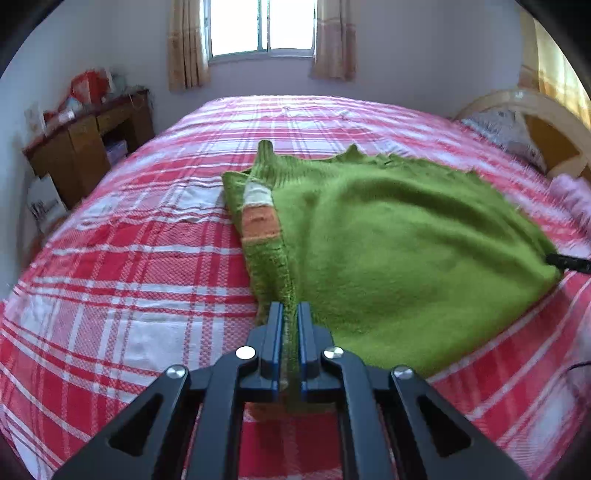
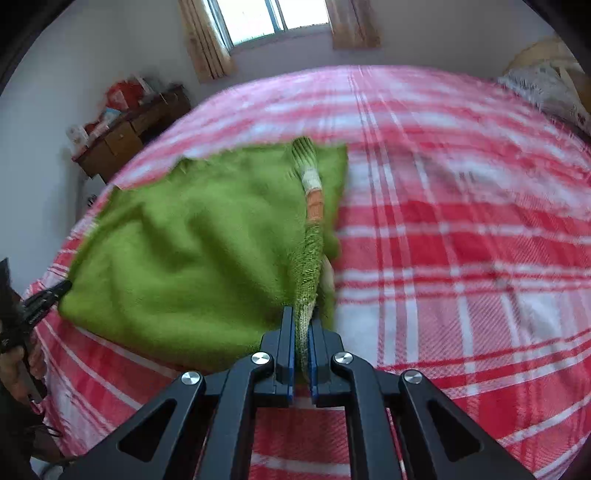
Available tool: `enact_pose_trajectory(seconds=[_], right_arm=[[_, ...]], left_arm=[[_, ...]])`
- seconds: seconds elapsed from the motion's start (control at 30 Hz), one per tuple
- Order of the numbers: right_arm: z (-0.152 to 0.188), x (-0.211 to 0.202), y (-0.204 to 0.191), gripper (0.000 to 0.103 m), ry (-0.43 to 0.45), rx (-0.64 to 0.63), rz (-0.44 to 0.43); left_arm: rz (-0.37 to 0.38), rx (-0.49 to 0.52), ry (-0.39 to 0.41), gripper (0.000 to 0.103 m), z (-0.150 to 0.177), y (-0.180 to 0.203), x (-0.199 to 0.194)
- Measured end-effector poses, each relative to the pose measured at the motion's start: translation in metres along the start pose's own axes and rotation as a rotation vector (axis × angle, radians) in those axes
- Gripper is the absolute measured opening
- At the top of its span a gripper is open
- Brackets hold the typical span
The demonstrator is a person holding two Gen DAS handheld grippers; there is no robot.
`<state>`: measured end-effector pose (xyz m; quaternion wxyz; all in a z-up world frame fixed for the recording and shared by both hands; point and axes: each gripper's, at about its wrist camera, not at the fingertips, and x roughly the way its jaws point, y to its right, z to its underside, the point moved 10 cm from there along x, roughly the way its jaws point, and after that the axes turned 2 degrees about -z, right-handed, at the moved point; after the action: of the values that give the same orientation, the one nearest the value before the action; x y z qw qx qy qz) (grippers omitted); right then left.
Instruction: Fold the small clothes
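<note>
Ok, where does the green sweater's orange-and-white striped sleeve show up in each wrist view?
Left wrist: the striped sleeve lies along the sweater's left edge, left of centre, above the left gripper.
Right wrist: the sleeve runs down the sweater's right edge, at centre, above the right gripper.
Shared landmark: the window.
</note>
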<state>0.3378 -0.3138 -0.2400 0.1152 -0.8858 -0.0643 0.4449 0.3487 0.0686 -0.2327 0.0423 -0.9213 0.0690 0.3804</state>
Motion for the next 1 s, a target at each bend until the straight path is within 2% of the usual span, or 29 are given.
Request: enact_pose_trajectory(seconds=[0.1,0.13,0.17,0.2,0.27,0.3,0.33,0.4,0.47,0.57,0.67,0.73,0.83,0.87,0.9,1.0], right_arm=[[-0.001,-0.003,-0.002,0.005,0.01,0.01,0.008],[-0.001,-0.004,-0.002,0.007,0.007,0.008,0.017],[-0.001,-0.006,-0.001,0.012,0.001,0.004,0.045],[-0.001,-0.009,0.001,0.019,0.006,-0.003,0.078],[-0.012,-0.028,0.002,0.052,0.081,-0.039,0.196],[-0.018,-0.037,-0.004,0.056,0.119,-0.054,0.22],[-0.025,-0.043,-0.011,0.057,0.149,-0.071,0.228],[-0.038,-0.043,-0.034,0.057,0.166,-0.117,0.188],[-0.048,-0.028,-0.071,0.057,0.146,-0.178,0.11],[-0.061,0.003,-0.117,0.057,0.107,-0.259,0.051],[-0.073,0.042,-0.151,0.057,0.041,-0.257,-0.013],[-0.08,0.066,-0.163,0.057,0.015,-0.279,0.003],[-0.082,0.113,-0.164,0.057,-0.088,-0.287,0.079],[-0.091,0.122,-0.162,0.057,-0.055,-0.288,0.107],[-0.098,0.126,-0.159,0.057,-0.042,-0.285,0.12],[-0.116,0.142,-0.149,0.057,-0.072,-0.183,0.08]], left_arm=[[-0.012,-0.03,0.009,0.016,-0.004,-0.002,0.001],[-0.02,-0.03,0.014,0.023,-0.005,-0.004,-0.001],[-0.033,-0.032,0.024,0.032,-0.008,-0.006,-0.005],[-0.047,-0.036,0.038,0.037,-0.01,-0.01,-0.009],[-0.088,-0.05,0.089,0.059,-0.018,-0.021,-0.019],[-0.098,-0.056,0.106,0.062,-0.021,-0.026,-0.021],[-0.11,-0.064,0.12,0.069,-0.026,-0.03,-0.022],[-0.121,-0.066,0.113,0.07,-0.032,-0.033,-0.016],[-0.132,-0.068,0.11,0.07,-0.039,-0.033,-0.006],[-0.169,-0.051,0.088,0.071,-0.046,-0.032,0.013],[-0.18,-0.08,0.034,0.075,-0.042,-0.037,0.031],[-0.157,-0.106,-0.002,0.077,-0.036,-0.039,0.039],[-0.107,-0.165,-0.017,0.089,-0.03,-0.045,0.042],[-0.091,-0.188,-0.027,0.094,-0.028,-0.048,0.044],[-0.068,-0.222,-0.038,0.095,-0.026,-0.052,0.046],[-0.051,-0.238,-0.029,0.095,-0.025,-0.051,0.044]])
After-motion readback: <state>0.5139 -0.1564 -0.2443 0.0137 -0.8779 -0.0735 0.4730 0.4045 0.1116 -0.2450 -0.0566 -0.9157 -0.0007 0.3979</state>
